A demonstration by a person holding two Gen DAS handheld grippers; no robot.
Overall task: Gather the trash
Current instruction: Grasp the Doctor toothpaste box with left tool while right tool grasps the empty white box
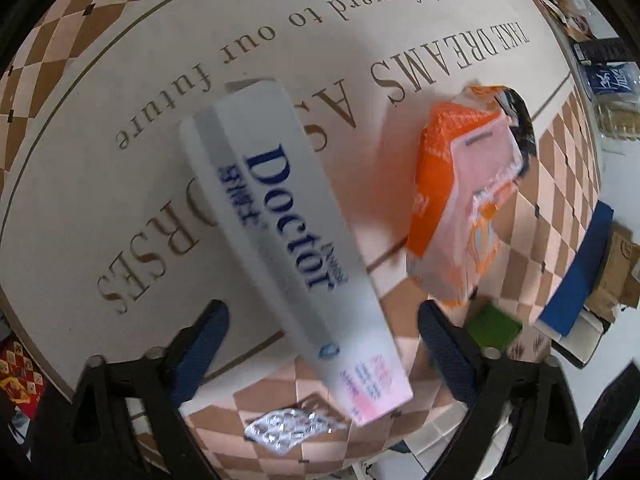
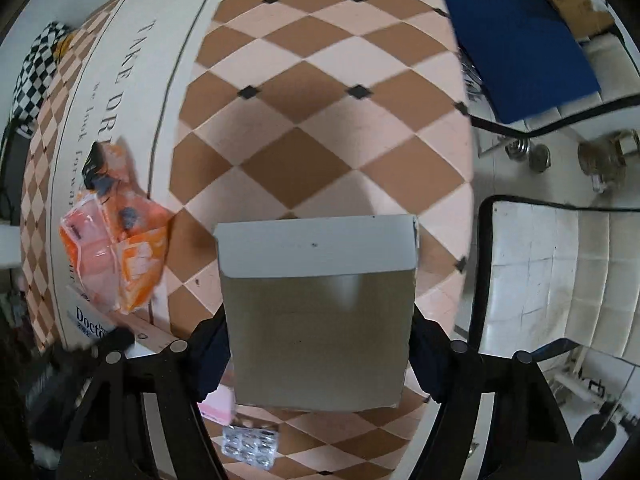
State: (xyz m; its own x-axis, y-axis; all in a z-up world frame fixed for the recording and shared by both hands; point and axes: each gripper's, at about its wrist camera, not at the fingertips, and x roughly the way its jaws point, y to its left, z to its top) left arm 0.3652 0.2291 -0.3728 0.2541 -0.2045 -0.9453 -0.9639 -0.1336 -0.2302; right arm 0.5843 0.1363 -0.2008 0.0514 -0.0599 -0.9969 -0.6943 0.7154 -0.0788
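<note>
**Toothpaste box lies between the left jaws; right gripper clamps a cardboard box**

Left wrist view, left to right: the left gripper [image 1: 322,344] points steeply down at a table cloth [image 1: 120,92] with printed lettering and a brown-and-cream diamond border. Its jaws stand apart, and the white "Doctor" toothpaste box [image 1: 292,236] runs between them. The long axis of the box goes from about 11 o'clock, far end, to 5 o'clock, near end, so it lies skewed to the line between the fingertips, not square across it. Neither pad visibly presses on it, and there is a clear gap on both sides — I read this gripper as open, with the box inside its span. A silver blister pack [image 1: 290,428] lies just below the near end of the box, at 6 o'clock. An orange plastic wrapper [image 1: 460,208] sits at 2 o'clock from the gripper, apart from the box.

Right wrist view: the orange wrapper [image 2: 116,240] is at 9 o'clock. The right gripper [image 2: 320,356] points straight down, and a grey-brown cardboard box [image 2: 318,320] fills the space between its fingers, both pads against its side walls — a grip, by the look of it.

Judgement: the left hand is the nearer one to the toothpaste box. Closing on it should go better after a slight roll to square the jaws to its narrow width.
</note>
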